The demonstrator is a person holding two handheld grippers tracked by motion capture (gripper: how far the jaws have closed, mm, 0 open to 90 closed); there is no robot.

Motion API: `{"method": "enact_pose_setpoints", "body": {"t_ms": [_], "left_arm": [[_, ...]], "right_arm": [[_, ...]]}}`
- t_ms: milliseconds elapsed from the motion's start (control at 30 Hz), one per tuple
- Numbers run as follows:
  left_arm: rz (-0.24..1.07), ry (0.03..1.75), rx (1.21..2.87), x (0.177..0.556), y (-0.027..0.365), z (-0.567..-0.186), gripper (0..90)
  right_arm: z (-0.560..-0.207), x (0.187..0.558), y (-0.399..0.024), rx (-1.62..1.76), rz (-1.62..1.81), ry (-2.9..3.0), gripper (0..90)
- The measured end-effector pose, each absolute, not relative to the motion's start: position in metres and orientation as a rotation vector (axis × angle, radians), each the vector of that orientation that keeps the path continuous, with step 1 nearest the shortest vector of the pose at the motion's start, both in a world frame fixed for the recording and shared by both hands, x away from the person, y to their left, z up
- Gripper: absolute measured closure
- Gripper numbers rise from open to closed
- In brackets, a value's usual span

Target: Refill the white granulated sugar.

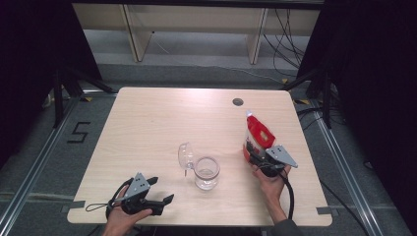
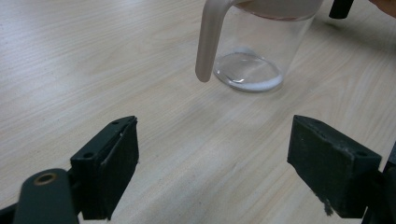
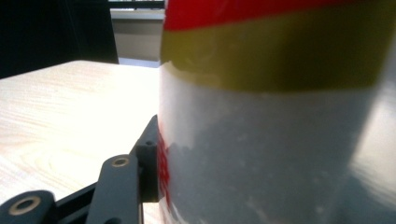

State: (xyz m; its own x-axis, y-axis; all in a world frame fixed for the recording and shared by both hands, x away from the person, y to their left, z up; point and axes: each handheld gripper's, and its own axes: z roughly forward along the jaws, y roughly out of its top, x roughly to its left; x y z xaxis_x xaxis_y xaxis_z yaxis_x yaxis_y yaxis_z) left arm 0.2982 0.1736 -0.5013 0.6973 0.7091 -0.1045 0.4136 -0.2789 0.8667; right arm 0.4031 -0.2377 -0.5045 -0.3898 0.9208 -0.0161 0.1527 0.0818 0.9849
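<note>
Tongs: my right tongs [image 1: 254, 151] grip the pouch [image 1: 258, 132] right of the glass jar [image 1: 206, 173]; left tongs [image 1: 162, 191], nearer me, gape empty.

The light wooden table [image 1: 147, 128] bears three items. A clear glass jar [image 1: 206, 173] stands upright near the centre of the near half. Its clear hinged lid [image 1: 185, 155] hangs open at the jar's left, tilted and attached at the rim. A red, yellow and white plastic pouch [image 1: 257, 133] stands upright to the right of the jar, well apart from it and slightly farther back. The right gripper [image 1: 255, 155] sits at the pouch's near base, its jaws on either side of the pouch; one jaw touches the pouch wall in the right gripper view. The left gripper [image 1: 162, 191] lies at the table's near-left edge, left of and nearer than the jar, apart from it. A round grommet hole [image 1: 238, 102] sits near the far edge, behind the pouch.
</note>
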Motion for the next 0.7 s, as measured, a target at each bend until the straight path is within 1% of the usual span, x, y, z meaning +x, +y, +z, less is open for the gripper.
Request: {"method": "enact_pose_setpoints", "body": {"t_ms": [233, 400, 600, 700], "left_arm": [[0.366, 0.883, 1.906, 0.298, 0.174, -0.501, 16.2], [0.368, 0.892, 1.904, 0.299, 0.175, -0.501, 16.2], [0.374, 0.863, 1.922, 0.300, 0.176, -0.501, 16.2], [0.365, 0.890, 1.906, 0.299, 0.175, -0.502, 16.2]], "right_arm": [[-0.498, 0.394, -0.237, 1.053, 1.318, 1.688, 48.6], [-0.484, 0.379, -0.235, 1.038, 1.296, 1.703, 48.9], [-0.459, 0.350, -0.235, 0.847, 1.208, 1.707, 49.0], [-0.452, 0.339, -0.233, 0.787, 1.184, 1.716, 49.1]]}}
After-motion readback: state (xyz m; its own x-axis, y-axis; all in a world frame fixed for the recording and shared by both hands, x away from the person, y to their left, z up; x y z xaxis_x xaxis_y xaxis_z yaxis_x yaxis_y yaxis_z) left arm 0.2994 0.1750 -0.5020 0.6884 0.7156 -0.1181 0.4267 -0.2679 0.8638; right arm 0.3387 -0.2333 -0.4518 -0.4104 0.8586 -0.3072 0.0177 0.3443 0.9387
